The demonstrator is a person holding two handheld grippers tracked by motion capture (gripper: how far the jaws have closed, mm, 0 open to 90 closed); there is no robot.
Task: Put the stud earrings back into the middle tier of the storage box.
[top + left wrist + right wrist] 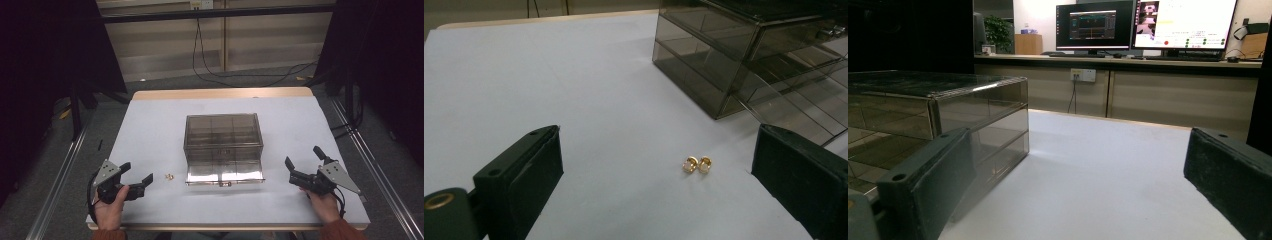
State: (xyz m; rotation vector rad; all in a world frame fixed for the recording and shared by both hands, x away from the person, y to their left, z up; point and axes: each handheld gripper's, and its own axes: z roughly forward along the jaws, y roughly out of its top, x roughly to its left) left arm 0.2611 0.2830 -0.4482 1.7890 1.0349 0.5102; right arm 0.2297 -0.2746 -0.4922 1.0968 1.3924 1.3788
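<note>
White covering lies over the table, which stands in a dark room with cables on the floor beyond its far edge. At the middle of the table sits a smoky transparent drawer box, and its lowest drawer is pulled out toward the near edge, so this part of the work looks already done. The drawer seems empty, as far as the high view allows to judge.

A pair of small gold earrings lies on the table just left of the open drawer, near the front edge, the two pieces touching each other. They are not yet picked up and not yet in the drawer.

The left gripper is near the front left corner, its jaws spread wide and holding nothing; in the left gripper view the earrings lie ahead, between the two jaws but farther on. The right gripper is near the front right corner, to the right of the box, also wide open and empty.

I judge the work is at an early stage: what remains is to grasp the earrings, to place them in the drawer, and probably to push it closed.
</note>
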